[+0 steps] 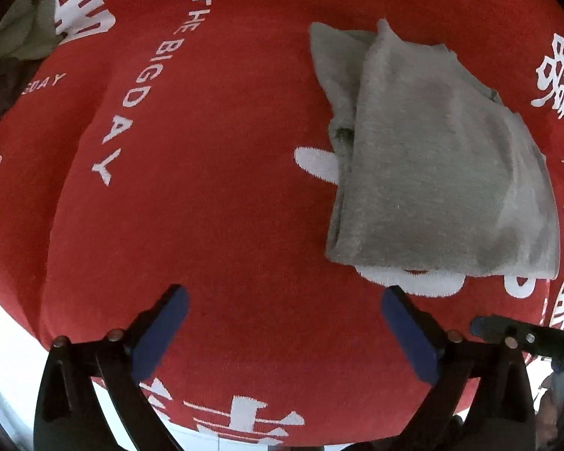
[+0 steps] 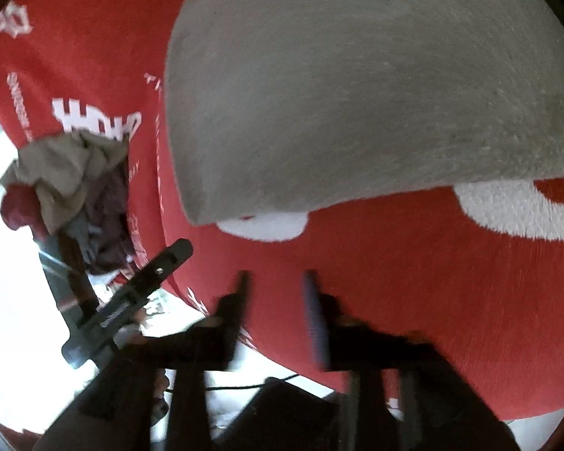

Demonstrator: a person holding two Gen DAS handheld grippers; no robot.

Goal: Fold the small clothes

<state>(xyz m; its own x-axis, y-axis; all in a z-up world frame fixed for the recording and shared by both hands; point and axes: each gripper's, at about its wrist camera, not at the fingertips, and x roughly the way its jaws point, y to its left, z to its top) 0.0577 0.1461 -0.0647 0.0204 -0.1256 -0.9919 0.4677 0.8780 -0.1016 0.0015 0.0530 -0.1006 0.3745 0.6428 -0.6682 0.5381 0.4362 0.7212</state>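
Left gripper [image 1: 284,314]: jaws released, blue pads wide apart, nothing between them. It hovers over the red printed cloth [image 1: 214,195]. The right gripper's fingertip [image 1: 487,325] shows just beyond the right-hand pad.

Folded grey garment [image 1: 432,173]: lies flat on the red cloth, ahead of the left jaws and off to their right side, apart from both pads. One narrower flap projects past its far edge.

Pile of unfolded clothes [image 1: 22,34]: far ahead and to the left of the left jaws, at the cloth's edge.

Right gripper [image 2: 274,282]: motion-blurred; jaws parted by a narrow gap with only red cloth visible between them, gripping nothing. The grey garment [image 2: 357,94] lies directly ahead of these jaws, not touching them. The left gripper's finger [image 2: 158,267] sits just left of them; the clothes pile [image 2: 71,180] lies farther left.
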